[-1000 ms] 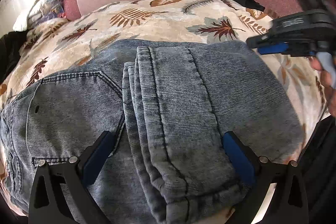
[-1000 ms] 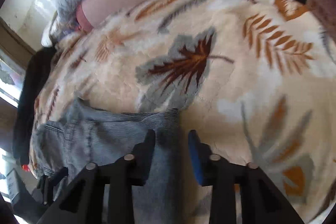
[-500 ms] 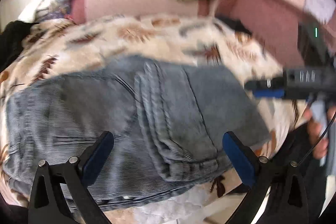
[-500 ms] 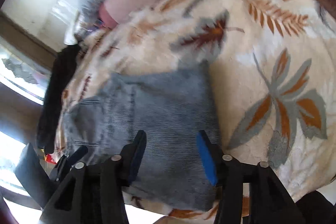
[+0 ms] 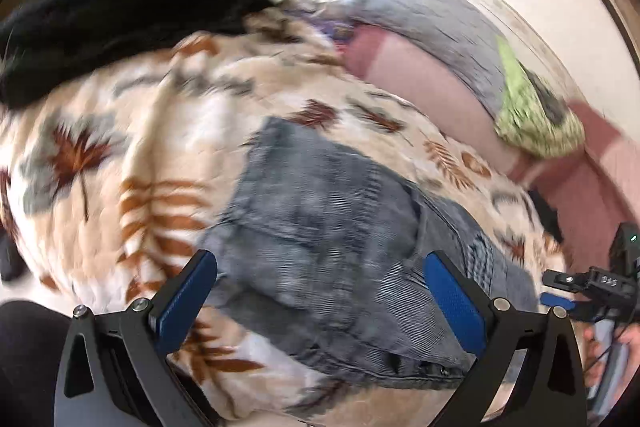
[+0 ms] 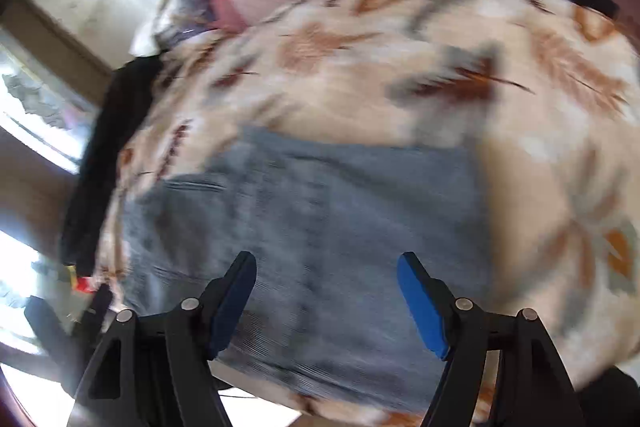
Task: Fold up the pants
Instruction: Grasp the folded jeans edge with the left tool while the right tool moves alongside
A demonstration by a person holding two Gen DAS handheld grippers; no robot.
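Observation:
The grey-blue jeans [image 5: 332,227] lie folded into a compact stack on the leaf-patterned blanket [image 5: 160,131]. My left gripper [image 5: 320,291] hovers over them, open wide, with nothing between its blue pads. In the right wrist view the same jeans [image 6: 320,227] fill the middle. My right gripper [image 6: 326,291] hangs above them with its jaws opening, and its pads do not touch the denim. The right gripper [image 5: 568,291] also shows at the right edge of the left wrist view, past the end of the jeans, held by a hand [image 5: 600,343].
A black garment [image 5: 120,23] lies along the blanket's far left edge. Behind the blanket are a pink cushion [image 5: 412,75], a grey quilt [image 5: 432,11] and a green patterned cloth [image 5: 536,119]. The bed's near edge runs just below the jeans.
Both grippers have drawn back from the jeans. The left one rolled and swung, so the jeans now lie slanted in its view. The right jaws went from nearly shut to wide apart.

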